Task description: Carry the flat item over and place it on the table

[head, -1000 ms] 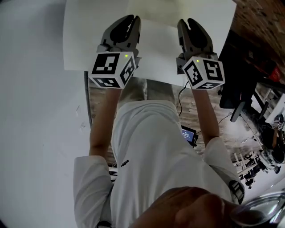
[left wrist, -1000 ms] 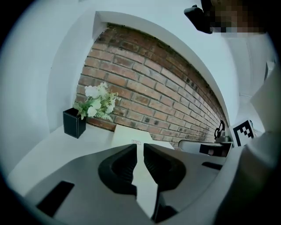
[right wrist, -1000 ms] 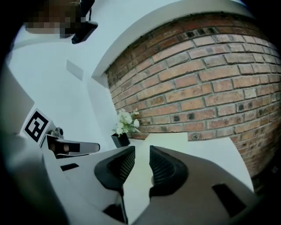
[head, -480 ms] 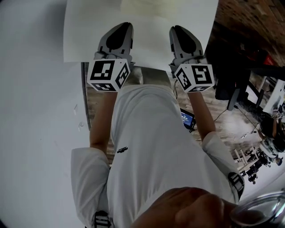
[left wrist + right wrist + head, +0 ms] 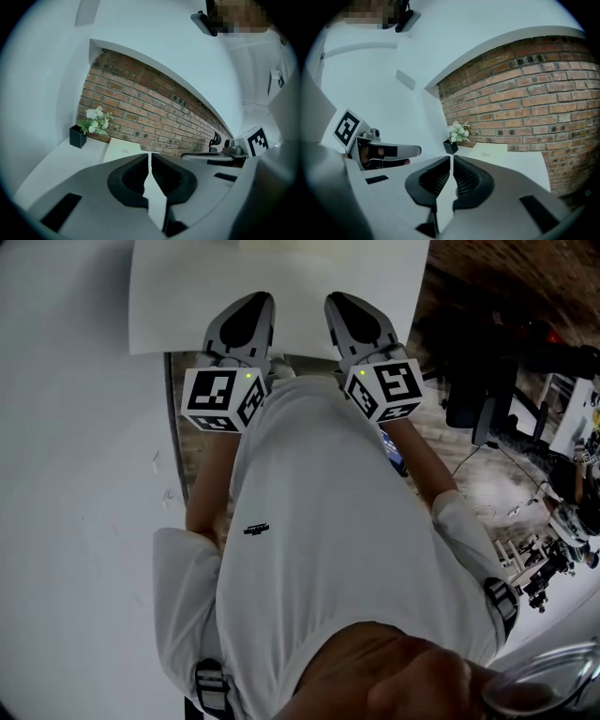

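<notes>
The flat item is a cream folder (image 5: 121, 150) (image 5: 490, 152) lying flat on the white table (image 5: 169, 296) near the brick wall, well ahead of both grippers. In the head view it is out of frame. My left gripper (image 5: 255, 298) (image 5: 151, 154) hovers over the table's near edge, shut, with nothing between its fingers. My right gripper (image 5: 339, 301) (image 5: 452, 158) sits beside it over the same edge, also shut and empty. Only bare tabletop shows through the thin slit between each pair of jaws.
A black pot of white flowers (image 5: 78, 136) (image 5: 451, 146) stands at the table's back left corner against the brick wall (image 5: 525, 103). A white wall (image 5: 75, 474) runs along my left. Black chairs and equipment (image 5: 478, 399) crowd the wooden floor to my right.
Both grippers have drawn back from over the table to its near edge. Their jaws, slightly apart a second ago, have closed. The table has slid toward the top of the head view.
</notes>
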### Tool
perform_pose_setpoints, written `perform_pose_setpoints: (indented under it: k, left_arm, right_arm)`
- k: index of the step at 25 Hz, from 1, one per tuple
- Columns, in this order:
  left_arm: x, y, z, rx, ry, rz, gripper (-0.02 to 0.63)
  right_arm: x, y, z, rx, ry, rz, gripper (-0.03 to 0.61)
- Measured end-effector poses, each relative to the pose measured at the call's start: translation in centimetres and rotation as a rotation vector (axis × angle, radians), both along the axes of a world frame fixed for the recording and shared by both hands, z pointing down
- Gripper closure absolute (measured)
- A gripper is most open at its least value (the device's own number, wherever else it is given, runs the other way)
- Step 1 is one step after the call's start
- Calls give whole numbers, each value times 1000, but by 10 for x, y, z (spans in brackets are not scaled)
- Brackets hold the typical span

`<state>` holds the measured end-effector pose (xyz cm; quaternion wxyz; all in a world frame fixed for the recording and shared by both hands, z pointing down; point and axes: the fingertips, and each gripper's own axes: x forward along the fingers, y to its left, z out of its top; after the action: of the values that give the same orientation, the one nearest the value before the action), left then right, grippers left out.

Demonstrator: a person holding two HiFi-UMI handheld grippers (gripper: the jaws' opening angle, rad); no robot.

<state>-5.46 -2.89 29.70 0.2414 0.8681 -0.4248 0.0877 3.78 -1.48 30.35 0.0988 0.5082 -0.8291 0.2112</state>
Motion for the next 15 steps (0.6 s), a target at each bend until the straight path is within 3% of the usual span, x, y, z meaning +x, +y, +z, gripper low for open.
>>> perform_pose_setpoints:
  k: [15]
  left_arm:
    - [0, 74, -15, 0, 23, 39, 577]
  right_arm:
    - [-23, 66, -19, 12, 23, -24, 529]
